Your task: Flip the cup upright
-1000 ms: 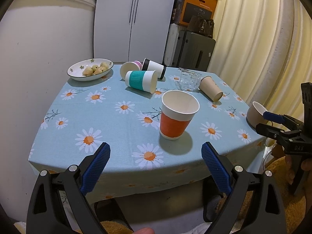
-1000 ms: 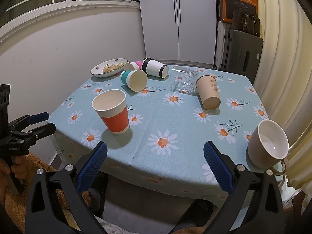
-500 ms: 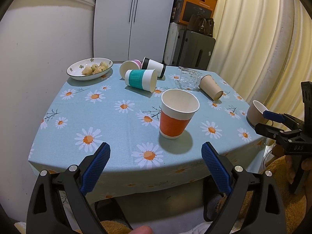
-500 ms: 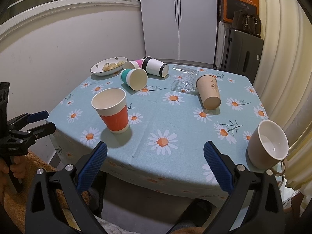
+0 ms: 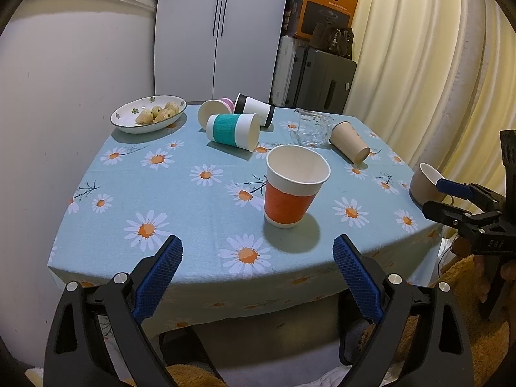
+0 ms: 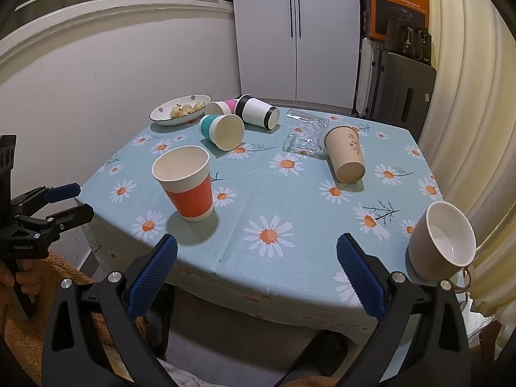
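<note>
An orange-sleeved paper cup (image 5: 293,187) stands upright near the front of the table; it also shows in the right wrist view (image 6: 187,182). A teal cup (image 5: 233,130), a pink cup (image 5: 214,109), a black-and-white cup (image 5: 254,109) and a beige cup (image 5: 350,142) lie on their sides further back. A beige mug (image 6: 443,242) lies tilted at the right edge. My left gripper (image 5: 258,271) is open and empty, held off the table's front edge. My right gripper (image 6: 258,269) is open and empty, also off the front edge.
A bowl of food (image 5: 148,117) sits at the back left. A clear glass jug (image 5: 311,130) lies beside the beige cup. A daisy tablecloth (image 5: 180,200) covers the table. A wall is on the left, curtains on the right, a fridge and suitcase behind.
Both grippers stay open and nearly still; the views have only shifted slightly. Nothing on the table has moved.
</note>
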`<state>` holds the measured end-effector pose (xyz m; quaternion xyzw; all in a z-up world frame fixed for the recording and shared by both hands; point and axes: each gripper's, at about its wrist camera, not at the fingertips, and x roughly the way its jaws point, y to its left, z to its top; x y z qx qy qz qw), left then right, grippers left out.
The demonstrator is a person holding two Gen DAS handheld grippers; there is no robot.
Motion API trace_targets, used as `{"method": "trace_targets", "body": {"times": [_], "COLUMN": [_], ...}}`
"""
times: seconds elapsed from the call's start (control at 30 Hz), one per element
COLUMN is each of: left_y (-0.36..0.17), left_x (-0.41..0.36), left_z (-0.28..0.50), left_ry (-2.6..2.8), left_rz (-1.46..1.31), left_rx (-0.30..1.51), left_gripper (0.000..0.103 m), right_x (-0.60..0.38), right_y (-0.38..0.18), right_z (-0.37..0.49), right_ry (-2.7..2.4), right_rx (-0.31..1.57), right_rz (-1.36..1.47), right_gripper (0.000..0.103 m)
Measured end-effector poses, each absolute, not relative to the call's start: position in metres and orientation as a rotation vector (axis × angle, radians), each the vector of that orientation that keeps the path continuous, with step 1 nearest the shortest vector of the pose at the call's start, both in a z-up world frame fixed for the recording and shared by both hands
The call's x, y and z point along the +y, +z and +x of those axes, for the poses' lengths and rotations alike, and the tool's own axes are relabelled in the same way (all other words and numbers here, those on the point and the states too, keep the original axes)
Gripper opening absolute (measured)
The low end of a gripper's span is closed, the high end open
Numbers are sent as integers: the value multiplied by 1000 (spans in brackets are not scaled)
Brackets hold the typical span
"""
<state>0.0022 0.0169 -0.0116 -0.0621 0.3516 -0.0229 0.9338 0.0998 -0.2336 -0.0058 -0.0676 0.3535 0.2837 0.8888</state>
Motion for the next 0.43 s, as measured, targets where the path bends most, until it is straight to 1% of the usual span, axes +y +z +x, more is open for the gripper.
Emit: {"method": "trace_targets", "body": {"times": [0.43], "left_y": [-12], "left_x": [20], "left_z": [5], "left_ry": [-34], "left_rz": [-134], "left_rx": [728], "left_gripper": [92], "right_x": [-232], "right_y": [-5], "right_z": [98], "right_ry": [585], "right_rx": [730], "right_rz": [-150], "right_gripper": [98]}}
